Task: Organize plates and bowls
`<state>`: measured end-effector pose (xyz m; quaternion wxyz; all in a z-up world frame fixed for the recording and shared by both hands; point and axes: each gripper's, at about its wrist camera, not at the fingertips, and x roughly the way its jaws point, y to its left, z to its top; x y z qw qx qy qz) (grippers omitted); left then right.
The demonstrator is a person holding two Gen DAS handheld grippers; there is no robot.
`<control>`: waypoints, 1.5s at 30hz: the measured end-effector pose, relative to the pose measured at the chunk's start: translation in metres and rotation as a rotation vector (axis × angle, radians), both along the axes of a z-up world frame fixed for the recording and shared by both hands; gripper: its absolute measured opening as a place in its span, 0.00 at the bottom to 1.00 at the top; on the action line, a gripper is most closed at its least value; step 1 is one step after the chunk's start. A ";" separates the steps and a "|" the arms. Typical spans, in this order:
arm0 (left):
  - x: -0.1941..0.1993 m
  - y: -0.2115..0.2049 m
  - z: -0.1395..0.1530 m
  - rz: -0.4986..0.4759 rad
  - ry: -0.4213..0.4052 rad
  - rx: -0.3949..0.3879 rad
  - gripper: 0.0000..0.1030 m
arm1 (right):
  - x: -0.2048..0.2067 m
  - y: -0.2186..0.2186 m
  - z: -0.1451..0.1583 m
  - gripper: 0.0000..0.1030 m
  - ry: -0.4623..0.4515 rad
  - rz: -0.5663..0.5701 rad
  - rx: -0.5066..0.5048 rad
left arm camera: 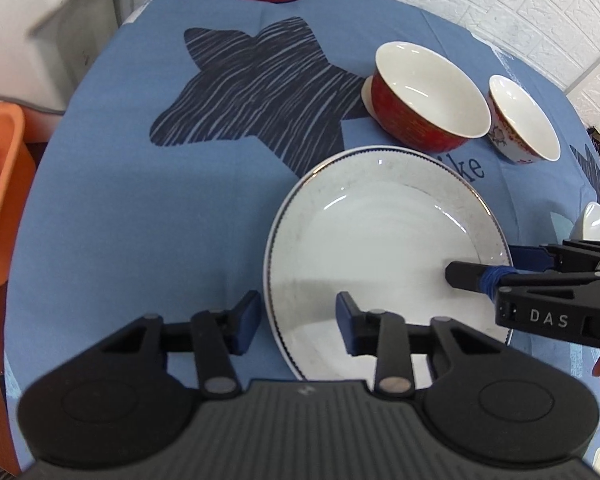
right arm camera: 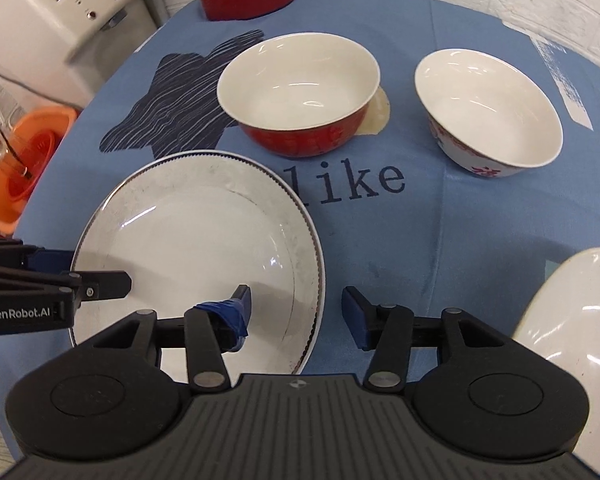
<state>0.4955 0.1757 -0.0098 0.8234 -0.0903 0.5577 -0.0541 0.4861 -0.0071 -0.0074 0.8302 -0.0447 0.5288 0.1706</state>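
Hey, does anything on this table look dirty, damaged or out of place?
Yes: the white plate has grey smudges around its rim, and a pale yellowish stain or patch shows on the blue cloth beside the red bowl.

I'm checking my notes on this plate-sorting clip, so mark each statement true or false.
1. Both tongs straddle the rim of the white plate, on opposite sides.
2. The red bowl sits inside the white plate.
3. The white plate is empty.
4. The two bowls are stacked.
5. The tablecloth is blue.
1. True: left tongs and right tongs each have one finger over the white plate and one outside it.
2. False: the red bowl stands on the tablecloth behind the plate.
3. True.
4. False: the patterned bowl stands beside the red one.
5. True.
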 end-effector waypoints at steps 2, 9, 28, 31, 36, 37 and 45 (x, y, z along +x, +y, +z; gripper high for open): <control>-0.001 -0.001 0.001 0.004 -0.004 0.014 0.19 | 0.002 0.001 0.000 0.37 0.009 -0.014 -0.009; -0.006 0.001 0.003 0.035 0.005 0.005 0.15 | -0.006 -0.001 -0.003 0.15 -0.044 -0.005 0.030; -0.077 -0.024 0.069 -0.020 -0.080 0.060 0.14 | -0.057 -0.021 0.039 0.18 -0.063 -0.071 0.114; -0.114 -0.032 0.076 -0.033 -0.098 0.072 0.14 | -0.085 -0.029 0.049 0.19 -0.081 -0.079 0.120; -0.175 -0.041 0.069 -0.049 -0.098 0.104 0.16 | -0.141 -0.044 0.050 0.20 -0.096 -0.095 0.135; -0.187 -0.043 0.066 -0.050 -0.093 0.108 0.16 | -0.154 -0.046 0.048 0.21 -0.090 -0.095 0.136; -0.253 -0.043 0.035 -0.073 -0.070 0.076 0.19 | -0.228 -0.046 0.023 0.22 -0.062 -0.078 0.089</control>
